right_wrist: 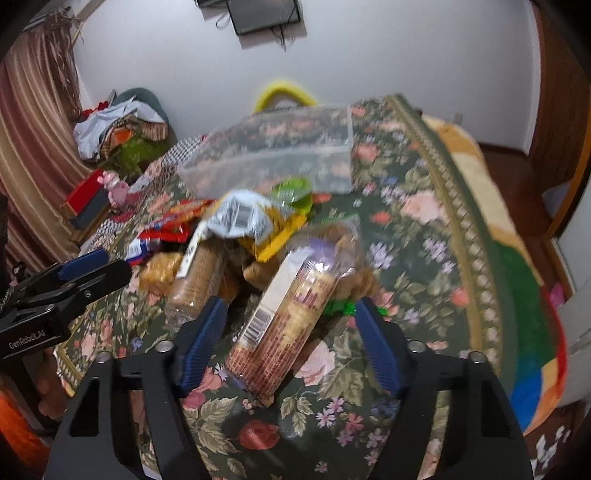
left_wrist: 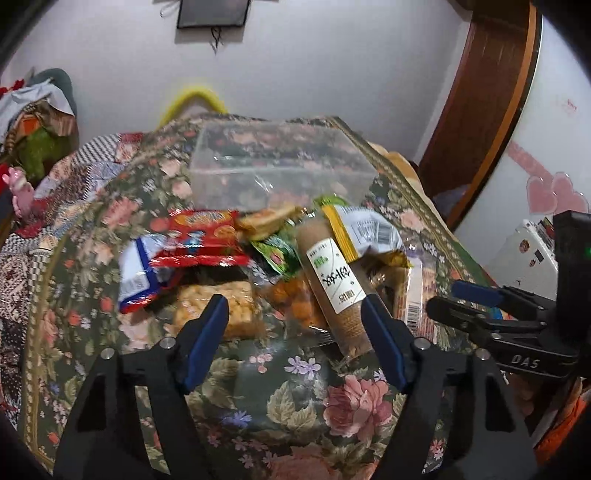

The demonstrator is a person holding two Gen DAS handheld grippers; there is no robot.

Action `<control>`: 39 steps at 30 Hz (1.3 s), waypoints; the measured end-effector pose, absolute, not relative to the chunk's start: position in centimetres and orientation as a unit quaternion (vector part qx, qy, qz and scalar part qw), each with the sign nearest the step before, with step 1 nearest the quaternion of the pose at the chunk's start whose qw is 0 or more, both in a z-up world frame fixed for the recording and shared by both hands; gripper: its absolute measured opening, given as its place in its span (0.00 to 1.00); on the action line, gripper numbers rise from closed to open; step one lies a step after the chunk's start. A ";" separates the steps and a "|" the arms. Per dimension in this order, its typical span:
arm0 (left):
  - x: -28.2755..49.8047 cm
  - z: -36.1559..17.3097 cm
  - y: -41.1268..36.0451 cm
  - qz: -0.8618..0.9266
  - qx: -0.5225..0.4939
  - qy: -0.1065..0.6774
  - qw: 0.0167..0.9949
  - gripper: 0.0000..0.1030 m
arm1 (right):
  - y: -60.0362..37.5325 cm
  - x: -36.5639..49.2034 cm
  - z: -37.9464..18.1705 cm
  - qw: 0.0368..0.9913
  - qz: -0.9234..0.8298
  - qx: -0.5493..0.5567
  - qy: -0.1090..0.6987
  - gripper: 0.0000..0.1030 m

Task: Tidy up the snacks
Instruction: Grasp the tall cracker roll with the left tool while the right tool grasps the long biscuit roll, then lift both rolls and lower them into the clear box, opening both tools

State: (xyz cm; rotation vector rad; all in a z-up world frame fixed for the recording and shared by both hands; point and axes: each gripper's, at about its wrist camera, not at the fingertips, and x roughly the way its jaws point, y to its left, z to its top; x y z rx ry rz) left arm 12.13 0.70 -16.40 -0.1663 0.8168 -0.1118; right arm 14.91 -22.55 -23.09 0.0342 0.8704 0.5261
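Note:
A heap of snack packs lies on a floral cloth point(left_wrist: 295, 406). Behind it stands an empty clear plastic box point(left_wrist: 280, 162) point(right_wrist: 273, 158). My left gripper point(left_wrist: 293, 310) hovers open over the heap's near edge. An orange snack bag point(left_wrist: 291, 299) sits between its fingers, and a brown biscuit tube point(left_wrist: 332, 280) lies by the right one. A red biscuit pack point(left_wrist: 203, 236) and a blue-white packet point(left_wrist: 138, 273) lie further left. My right gripper point(right_wrist: 291, 310) is open around a clear sleeve of crackers point(right_wrist: 280, 325), its pads clear of the wrap. Each gripper shows at the edge of the other's view.
A rainbow-striped blanket point(right_wrist: 532, 369) edges the bed on the right. Piled clothes point(right_wrist: 118, 129) and a pink toy point(right_wrist: 116, 190) sit at the far left. A wooden door frame point(left_wrist: 487, 92) stands at the right, and a dark frame point(right_wrist: 262, 14) hangs on the wall.

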 end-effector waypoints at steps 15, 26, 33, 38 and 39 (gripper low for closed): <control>15.8 -18.4 -1.9 -0.097 -0.080 0.422 0.898 0.67 | -21.6 16.3 -25.2 0.854 0.267 0.026 0.446 0.48; 17.1 -19.6 -3.3 -0.088 -0.056 0.419 0.902 0.51 | -22.2 16.5 -24.7 0.858 0.264 0.028 0.439 0.37; 16.8 -19.4 -3.0 -0.062 -0.030 0.402 0.913 0.33 | -22.9 16.4 -23.9 0.865 0.259 0.038 0.428 0.27; 16.5 -19.1 -2.2 -0.061 -0.033 0.400 0.914 0.33 | -23.4 16.4 -23.4 0.868 0.257 0.048 0.422 0.21; 16.4 -19.0 -2.1 -0.060 -0.032 0.398 0.915 0.33 | -23.5 16.3 -23.3 0.869 0.256 0.047 0.420 0.21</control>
